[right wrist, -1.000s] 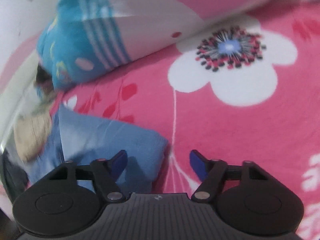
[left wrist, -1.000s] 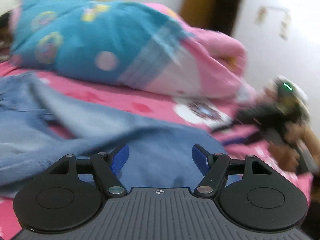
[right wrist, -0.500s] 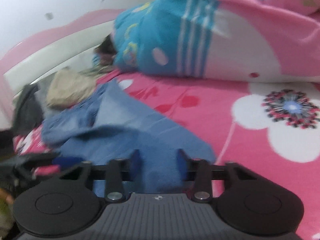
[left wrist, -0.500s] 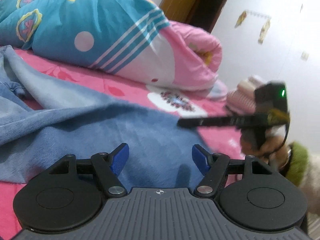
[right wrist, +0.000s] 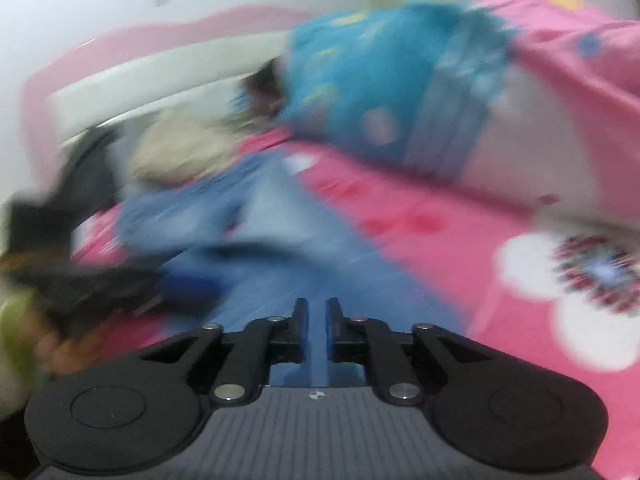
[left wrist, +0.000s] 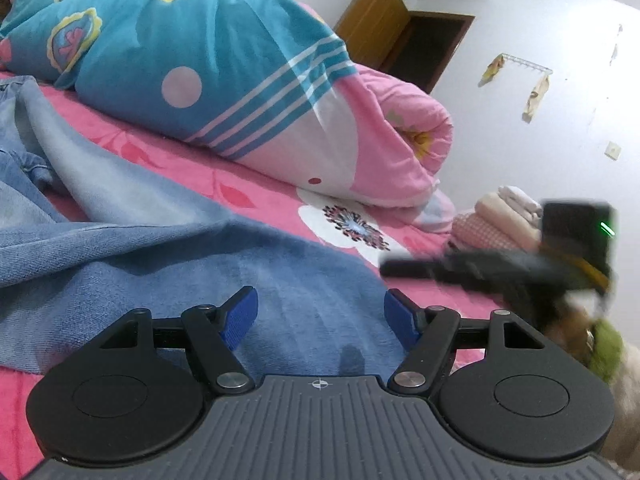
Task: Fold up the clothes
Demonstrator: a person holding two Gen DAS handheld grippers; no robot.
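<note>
Blue denim garment spread lower left on the pink bed, left claw spread above its rounded edge, right claw opening, fingers narrowly apart with denim between them, rolled quilt across the top.

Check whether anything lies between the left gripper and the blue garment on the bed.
Nothing visible does. The left gripper hangs with jaws open directly over the blue garment, bare fabric in the gap. The right gripper is off to the side.

Our right claw has rolled upright and narrowed from wide apart to a thin gap, now opening slightly, with blue garment fabric between its fingers. The garment's edge, once left of this claw, now lies straight ahead.
</note>
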